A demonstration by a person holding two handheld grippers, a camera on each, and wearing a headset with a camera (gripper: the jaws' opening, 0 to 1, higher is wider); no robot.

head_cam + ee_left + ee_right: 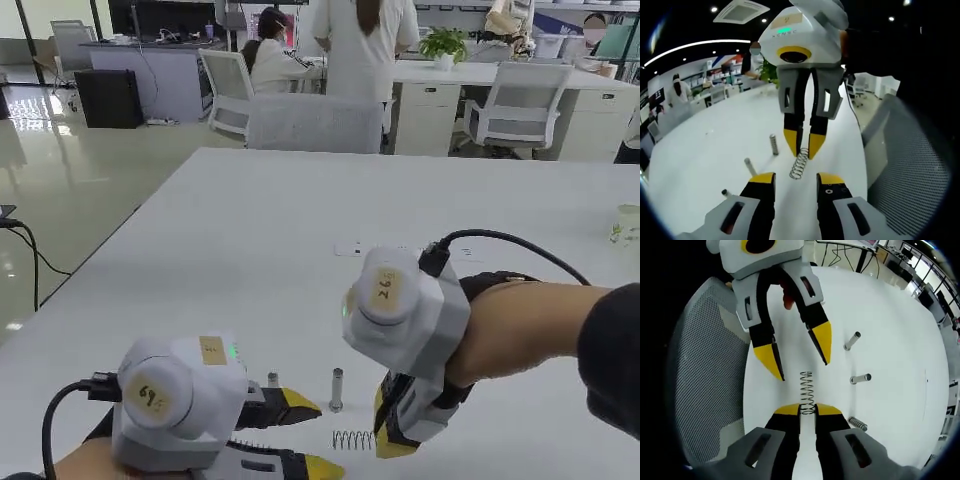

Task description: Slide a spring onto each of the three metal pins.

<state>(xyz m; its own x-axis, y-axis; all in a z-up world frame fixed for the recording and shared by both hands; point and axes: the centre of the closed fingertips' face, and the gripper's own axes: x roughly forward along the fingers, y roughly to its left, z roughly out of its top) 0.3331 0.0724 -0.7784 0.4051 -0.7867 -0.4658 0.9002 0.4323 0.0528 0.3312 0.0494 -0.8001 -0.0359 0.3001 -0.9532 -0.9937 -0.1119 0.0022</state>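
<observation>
Coiled spring (806, 387) lies flat, one end in right claw (807, 410), beside upright pins (860, 378).

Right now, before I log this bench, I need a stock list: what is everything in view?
table: one, white, under everything.
spring: one, grey wire, lying on the table between the two grippers.
metal pins: three, silver, standing on the table beside the spring; one looks wrapped in a coil.
chairs: several, grey-white, beyond the table.
desk: one, white, far side.
plant: one, green, on the desk.
people: several, by that desk.
left gripper: one, white with yellow tips, open, facing the spring.
right gripper: one, same colours, shut on the spring's end.
</observation>
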